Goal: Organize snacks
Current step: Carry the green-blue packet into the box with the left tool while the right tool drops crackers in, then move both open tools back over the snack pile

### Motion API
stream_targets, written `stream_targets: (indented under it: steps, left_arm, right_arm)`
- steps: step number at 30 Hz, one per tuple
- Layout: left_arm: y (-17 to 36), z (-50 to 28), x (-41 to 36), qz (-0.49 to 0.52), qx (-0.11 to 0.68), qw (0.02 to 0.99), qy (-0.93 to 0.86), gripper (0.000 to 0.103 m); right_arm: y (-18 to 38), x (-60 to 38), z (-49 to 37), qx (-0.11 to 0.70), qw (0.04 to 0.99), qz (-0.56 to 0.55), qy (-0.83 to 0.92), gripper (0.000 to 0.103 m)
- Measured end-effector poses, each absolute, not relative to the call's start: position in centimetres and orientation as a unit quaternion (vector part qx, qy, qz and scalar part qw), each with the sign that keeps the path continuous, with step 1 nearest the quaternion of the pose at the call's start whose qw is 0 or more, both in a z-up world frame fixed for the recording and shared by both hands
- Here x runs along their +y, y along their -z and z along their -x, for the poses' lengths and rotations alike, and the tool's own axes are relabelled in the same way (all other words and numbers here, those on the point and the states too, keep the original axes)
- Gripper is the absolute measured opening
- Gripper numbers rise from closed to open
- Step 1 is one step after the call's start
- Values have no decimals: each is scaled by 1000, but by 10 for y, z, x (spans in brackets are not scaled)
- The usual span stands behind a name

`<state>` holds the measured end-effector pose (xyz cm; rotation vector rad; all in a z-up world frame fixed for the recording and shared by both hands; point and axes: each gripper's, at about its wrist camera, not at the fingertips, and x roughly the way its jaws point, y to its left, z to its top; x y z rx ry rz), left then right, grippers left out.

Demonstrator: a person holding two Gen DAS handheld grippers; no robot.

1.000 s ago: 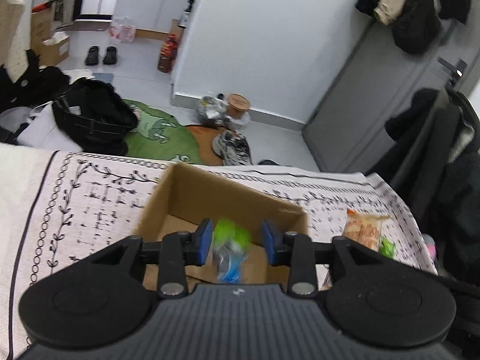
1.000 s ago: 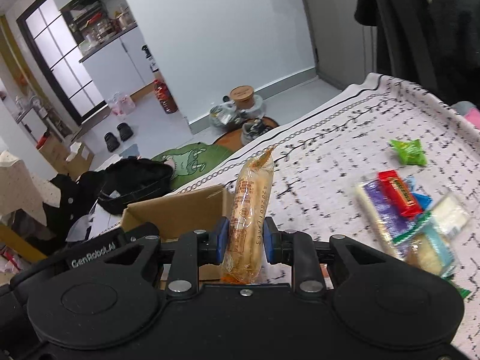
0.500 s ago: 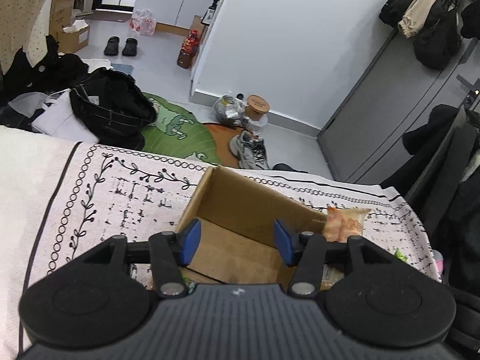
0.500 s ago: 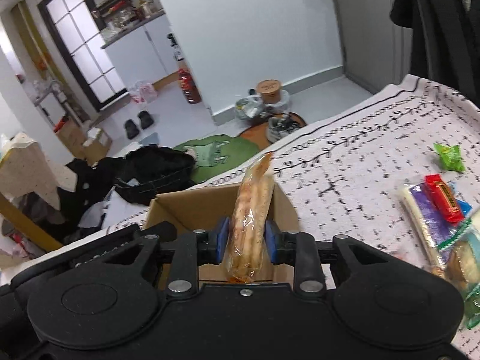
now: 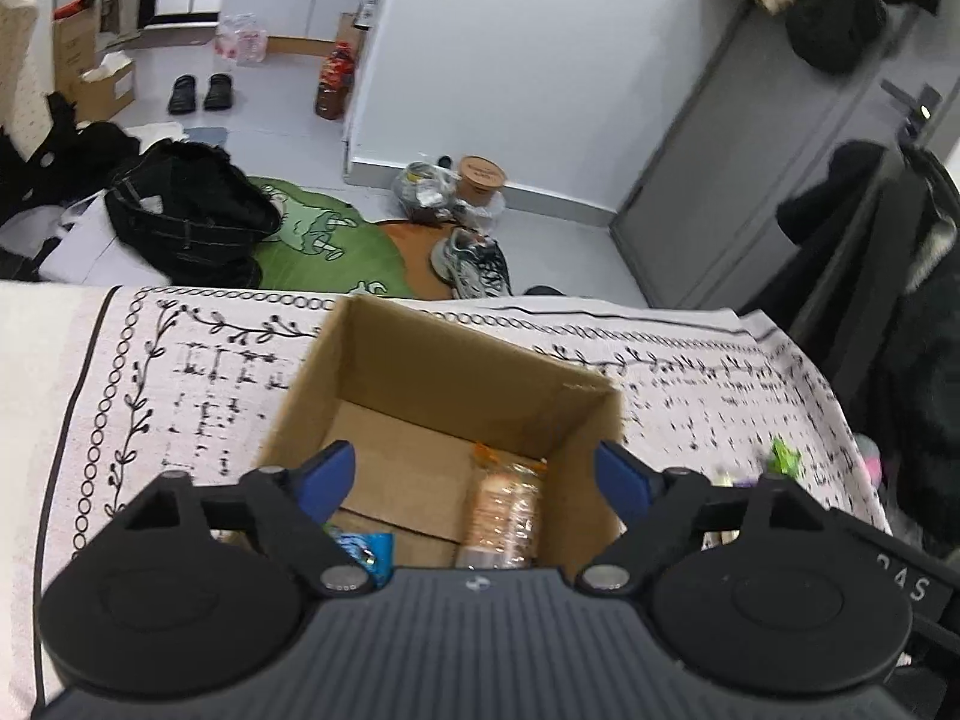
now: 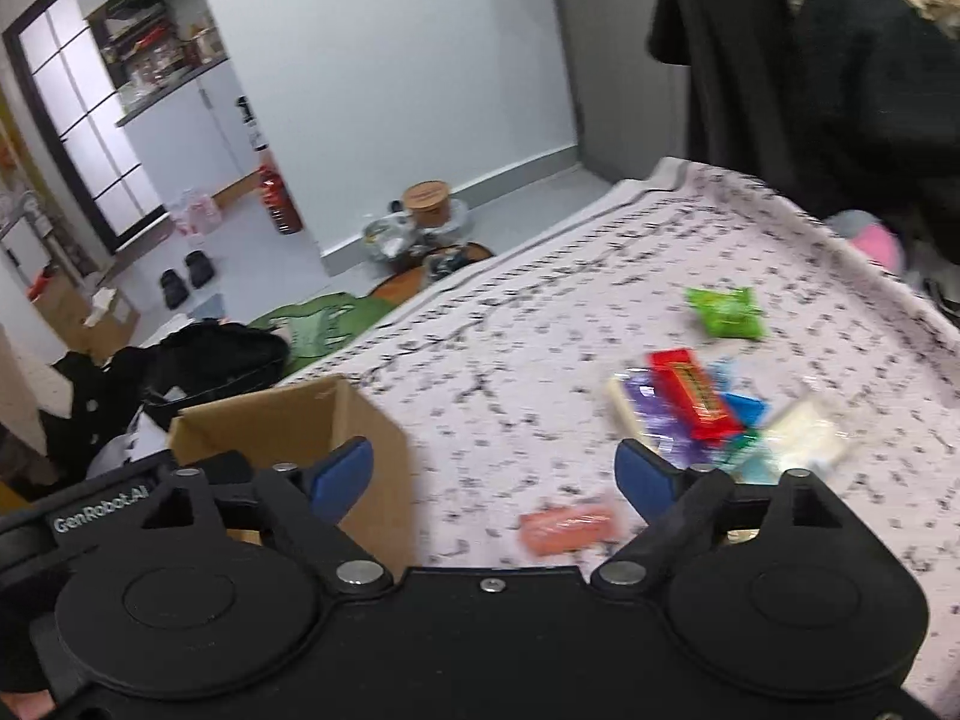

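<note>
Patterned tablecloth (black print) under cardboard box; both grippers' jaws opening, empty; floor cluttered beyond.

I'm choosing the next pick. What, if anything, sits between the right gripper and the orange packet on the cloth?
Nothing visible. The right gripper has its jaws opening with nothing in them, and the orange packet lies alone on bare tablecloth just beyond them, beside the cardboard box.

Snack pile motion-blurred; blue packet half hidden behind gripper body.
</note>
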<state>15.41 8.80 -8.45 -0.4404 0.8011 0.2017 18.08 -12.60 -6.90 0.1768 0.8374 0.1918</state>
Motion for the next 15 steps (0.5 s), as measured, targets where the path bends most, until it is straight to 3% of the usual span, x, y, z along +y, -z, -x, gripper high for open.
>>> stream_targets:
  steps: [6, 15]
  left_arm:
    - [78, -156, 64, 178, 386, 901, -88, 103]
    - [71, -158, 38, 154, 395, 903, -71, 103]
  right_arm:
    - [67, -159, -176, 408, 905, -94, -71, 94]
    - [62, -202, -167, 406, 907, -104, -54, 100]
